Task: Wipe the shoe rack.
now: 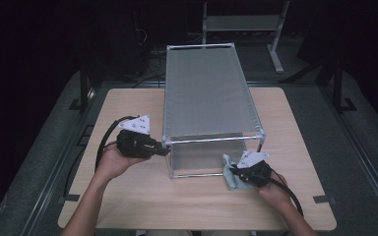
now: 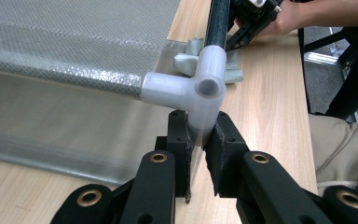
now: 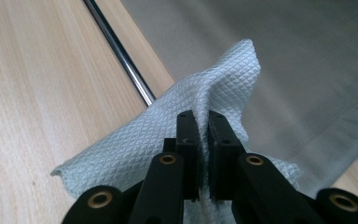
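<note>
Cloth (image 3: 158,140), a pale quilted one, sits on the table (image 1: 128,206) at the near right foot of the rack (image 1: 204,88), and I have it pinched between the jaws of my right gripper (image 1: 246,170); in the right gripper view a fold stands up from the pads, with the rack's lower rail (image 3: 121,53) just behind it. My left gripper (image 2: 200,140) is clamped on the post directly under the white corner joint (image 2: 200,88) at the rack's near left, jaws pressed tight on it. I read this as the wiping step: the left hand steadies the frame while the right brings the cloth to it. Next I would lift the cloth off the wood and press it flat against the mesh or the rail, then drag along it. That calls for a firm grip on the cloth and a steady left hand, or the light frame may slide.
</note>
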Demonstrator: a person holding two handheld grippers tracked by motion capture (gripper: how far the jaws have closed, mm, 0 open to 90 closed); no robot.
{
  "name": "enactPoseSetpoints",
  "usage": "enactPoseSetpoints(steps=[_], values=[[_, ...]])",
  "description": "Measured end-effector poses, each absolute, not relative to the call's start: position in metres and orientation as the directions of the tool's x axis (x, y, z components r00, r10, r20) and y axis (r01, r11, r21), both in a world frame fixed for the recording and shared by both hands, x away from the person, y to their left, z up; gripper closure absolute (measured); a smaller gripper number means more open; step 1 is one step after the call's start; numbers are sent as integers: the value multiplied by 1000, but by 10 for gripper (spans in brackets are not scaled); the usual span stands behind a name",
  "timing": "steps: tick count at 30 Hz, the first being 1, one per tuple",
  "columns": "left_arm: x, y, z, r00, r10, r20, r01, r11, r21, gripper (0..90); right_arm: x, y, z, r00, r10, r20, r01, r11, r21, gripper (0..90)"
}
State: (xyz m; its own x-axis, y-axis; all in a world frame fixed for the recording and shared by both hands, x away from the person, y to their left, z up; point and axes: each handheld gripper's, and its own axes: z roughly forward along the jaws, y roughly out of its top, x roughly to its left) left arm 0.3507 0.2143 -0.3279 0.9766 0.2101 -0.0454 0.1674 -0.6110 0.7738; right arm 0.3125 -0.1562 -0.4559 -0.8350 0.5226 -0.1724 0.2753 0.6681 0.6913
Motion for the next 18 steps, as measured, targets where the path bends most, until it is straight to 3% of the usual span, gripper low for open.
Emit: enactPoseSetpoints(steps=[18], values=[[350,200,-327,982,184,-40,148,-625,766,798,324,-74,-459,-897,417,-149,190,667,720,840]])
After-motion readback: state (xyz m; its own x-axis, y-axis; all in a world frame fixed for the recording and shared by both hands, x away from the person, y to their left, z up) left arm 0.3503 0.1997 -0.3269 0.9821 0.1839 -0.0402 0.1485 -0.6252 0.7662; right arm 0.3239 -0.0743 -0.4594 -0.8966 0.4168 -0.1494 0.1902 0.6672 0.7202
